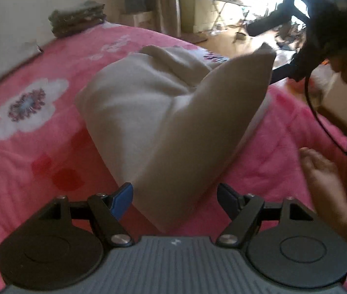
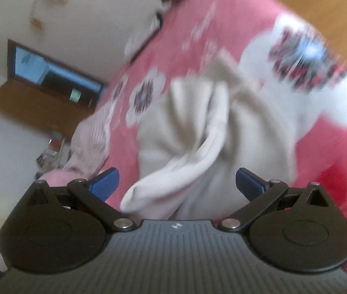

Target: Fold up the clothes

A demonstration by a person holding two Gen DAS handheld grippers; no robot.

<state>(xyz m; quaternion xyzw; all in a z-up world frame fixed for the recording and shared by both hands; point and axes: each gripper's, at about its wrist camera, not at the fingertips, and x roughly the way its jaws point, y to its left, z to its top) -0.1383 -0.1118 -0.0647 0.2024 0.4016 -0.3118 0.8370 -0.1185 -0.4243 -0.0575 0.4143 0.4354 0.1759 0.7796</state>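
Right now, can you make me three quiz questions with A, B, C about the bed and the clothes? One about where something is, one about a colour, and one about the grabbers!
1. Where is the beige garment?
A. on the floor
B. on the pink bedspread
C. hanging on the wall

2. What colour are the big flowers on the bedspread?
A. white with dark centres
B. yellow
C. green

3. How do the jaws of the left gripper stand?
A. pinched flat together
B. wide apart
C. out of sight

Answers:
1 B: the cloth lies in a heap on the pink cover.
2 A: the petals are white round a dark purplish middle.
3 B: its two blue fingertips stand far apart, with the cloth lying in front of them.
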